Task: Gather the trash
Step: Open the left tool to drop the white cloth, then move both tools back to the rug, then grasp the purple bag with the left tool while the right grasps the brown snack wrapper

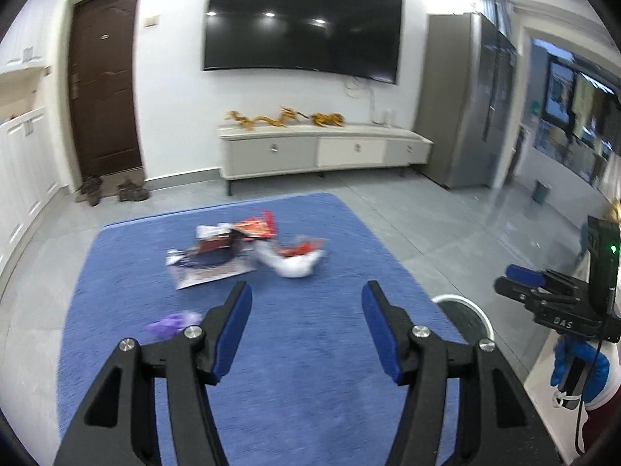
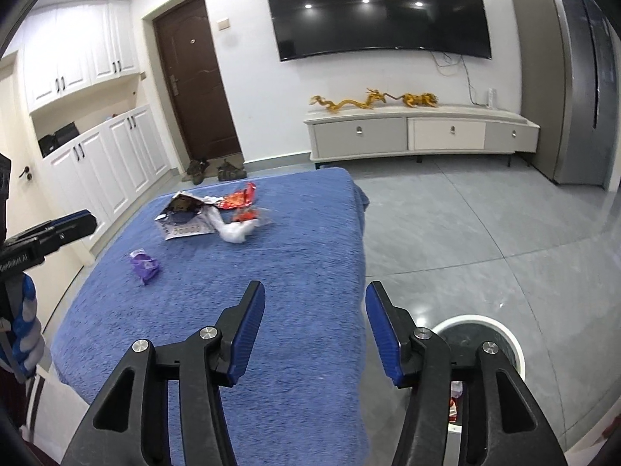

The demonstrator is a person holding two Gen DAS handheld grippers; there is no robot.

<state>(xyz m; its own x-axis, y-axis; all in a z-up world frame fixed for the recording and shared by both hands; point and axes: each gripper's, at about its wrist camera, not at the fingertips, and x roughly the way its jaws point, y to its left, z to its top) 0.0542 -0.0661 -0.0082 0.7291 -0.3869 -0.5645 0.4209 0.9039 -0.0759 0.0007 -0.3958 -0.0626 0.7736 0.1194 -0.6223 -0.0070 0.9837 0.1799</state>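
Note:
Trash lies on a blue cloth-covered table: a flat silver and dark wrapper, a red-orange wrapper, a crumpled white bag with red bits, and a purple wrapper. A white-rimmed trash bin stands on the floor beside the table's right edge, with some trash inside. My left gripper is open and empty above the cloth. My right gripper is open and empty over the table's right edge, close to the bin.
A white TV cabinet with golden dragon figures stands under a wall TV. A brown door with shoes before it is at the back left. White cupboards line the left wall. A grey fridge stands at right.

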